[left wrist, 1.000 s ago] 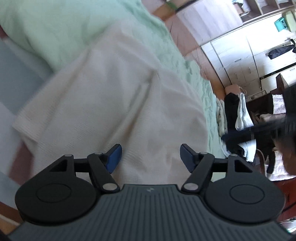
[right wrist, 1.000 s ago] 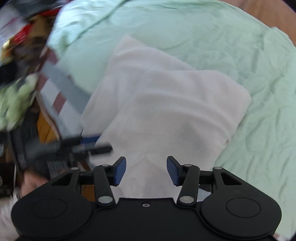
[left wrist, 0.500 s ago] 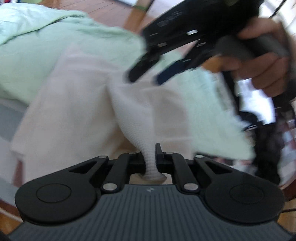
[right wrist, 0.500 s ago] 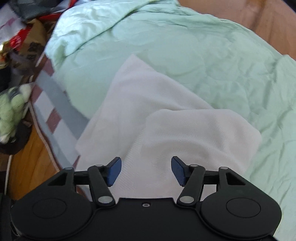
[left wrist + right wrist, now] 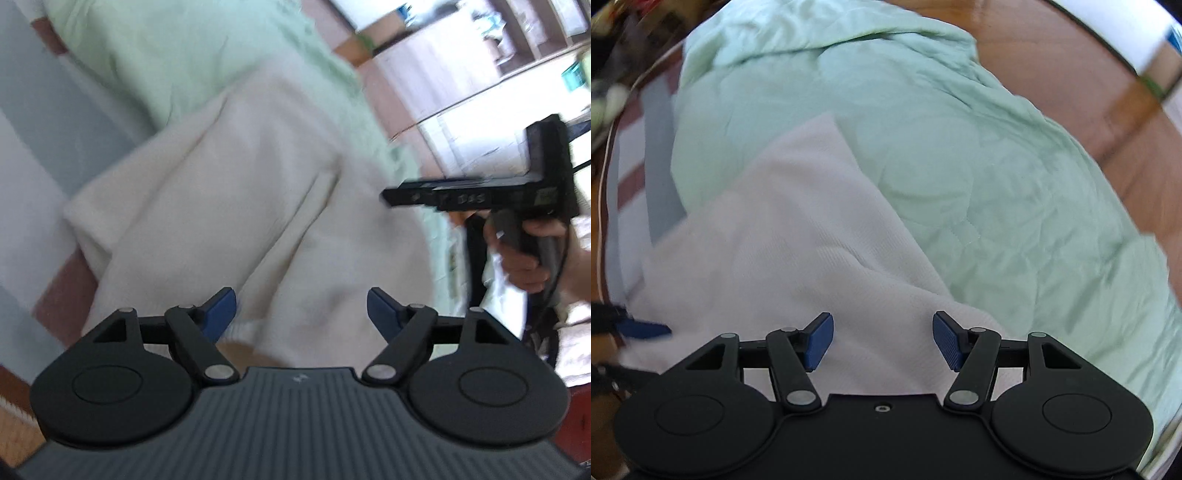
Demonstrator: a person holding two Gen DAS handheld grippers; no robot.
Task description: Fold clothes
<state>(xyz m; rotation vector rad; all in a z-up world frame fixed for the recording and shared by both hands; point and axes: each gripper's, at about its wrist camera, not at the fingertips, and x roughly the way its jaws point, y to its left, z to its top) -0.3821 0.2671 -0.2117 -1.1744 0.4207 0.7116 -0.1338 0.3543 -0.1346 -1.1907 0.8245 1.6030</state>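
White knit garment (image 5: 783, 251) folded on a pale green quilt (image 5: 979, 166) on the bed, left tool (image 5: 301, 308) spread wide and empty over its edge, right tool (image 5: 882, 338) likewise open above it

A pale mint-green quilted blanket (image 5: 979, 155) is spread over most of the bed, pretty rumpled, and a sheet with grey, white and brownish-red stripes (image 5: 33, 122) can be seen poking out from under its edge. Reddish-brown wooden flooring (image 5: 1082, 88) is visible beyond the far side of the blanket. White cabinets and open shelves (image 5: 491, 96) can be made out along the back wall in the left wrist view, though everything there is blurred, so details can't be told.
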